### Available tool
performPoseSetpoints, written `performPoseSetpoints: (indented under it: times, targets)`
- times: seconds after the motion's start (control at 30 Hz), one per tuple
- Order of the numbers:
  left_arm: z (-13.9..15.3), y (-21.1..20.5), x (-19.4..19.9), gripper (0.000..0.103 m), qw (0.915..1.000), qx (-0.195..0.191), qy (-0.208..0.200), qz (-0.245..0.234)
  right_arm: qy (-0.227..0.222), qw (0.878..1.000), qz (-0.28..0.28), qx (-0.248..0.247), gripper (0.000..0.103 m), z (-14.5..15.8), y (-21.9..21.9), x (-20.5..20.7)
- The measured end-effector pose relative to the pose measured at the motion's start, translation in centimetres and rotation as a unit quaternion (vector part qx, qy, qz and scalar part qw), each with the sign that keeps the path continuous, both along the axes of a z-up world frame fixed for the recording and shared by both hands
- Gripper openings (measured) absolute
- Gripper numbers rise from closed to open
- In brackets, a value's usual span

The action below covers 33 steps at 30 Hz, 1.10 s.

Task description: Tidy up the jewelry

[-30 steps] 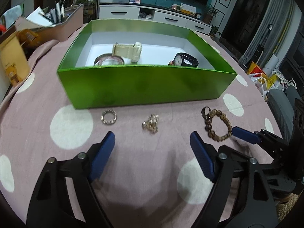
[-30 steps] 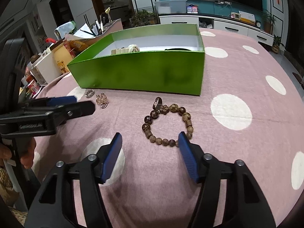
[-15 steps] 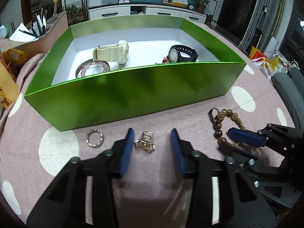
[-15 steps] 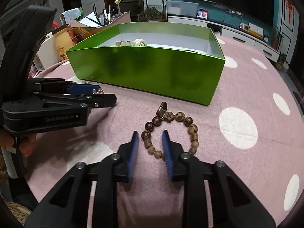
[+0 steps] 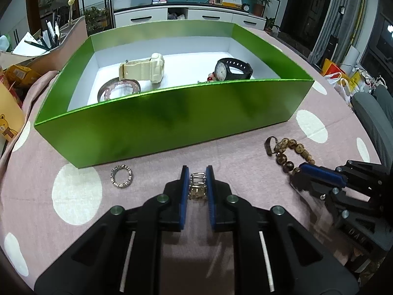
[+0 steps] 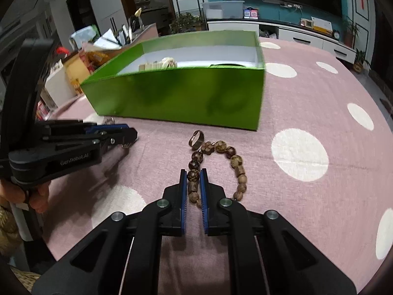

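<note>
Left gripper (image 5: 197, 180): jaws closed on the gold clasp-like trinket (image 5: 197, 186), low over the desk (image 5: 147, 174); exact type of trinket hard to make out between the blue pads.

Right gripper (image 6: 193, 184): jaws closed on the near-left run of the wooden bead bracelet (image 6: 221, 164); beads between the pads partly hidden. Rest of bracelet lying in a loop on the pink polka-dot cloth, with a dark ring (image 6: 197, 139) touching its far end. In the left wrist view, bracelet cut off behind the right gripper's finger.

Silver studded ring (image 5: 121, 175): flat on the desk, just left of the left gripper, in front of the green box (image 5: 172, 120).

Green box: open-topped, white floor. Inside: cream watch (image 5: 145, 68), black watch (image 5: 232, 68), pink bead bracelet (image 5: 119, 91) partly hidden by the near wall. Small red-beaded item beside the black watch mostly hidden; type cannot be told. From the right wrist view, only the top of the cream watch shows above the wall.
</note>
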<state>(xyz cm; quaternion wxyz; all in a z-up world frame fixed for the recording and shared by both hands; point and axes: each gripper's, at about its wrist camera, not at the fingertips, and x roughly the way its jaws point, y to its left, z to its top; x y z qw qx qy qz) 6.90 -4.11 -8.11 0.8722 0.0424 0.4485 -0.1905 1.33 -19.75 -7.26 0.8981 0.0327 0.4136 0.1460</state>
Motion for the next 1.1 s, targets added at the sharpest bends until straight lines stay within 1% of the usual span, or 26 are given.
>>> performPoseSetpoints:
  times: [0.23,0.43,0.57,0.77,1.1]
  targets:
    - [1.5,0.3,-0.9,0.013,0.9999,-0.011,-0.010,0.001,-0.013,0.998,-0.028,0.059,0.010,1.9,-2.5,-0.7]
    - [3.2,0.5,-2.3,0.013,0.9995,-0.019,-0.023,0.002,-0.029,0.993,-0.040,0.109,0.010,3.6,-4.1,-1.6]
    - [4.4,1.0,-3.2,0.013,0.9991,-0.027,-0.033,0.004,-0.047,0.991,-0.041,0.120,0.010,5.1,-4.2,-2.6]
    - [6.5,1.9,-4.4,0.013,0.9976,-0.051,-0.046,0.008,-0.070,0.988,-0.040,0.129,0.010,6.9,-4.0,-3.8]
    - [8.9,3.2,-5.8,0.013,0.9958,-0.059,-0.066,0.024,-0.096,0.984,-0.033,0.146,0.010,8.8,-3.7,-5.0]
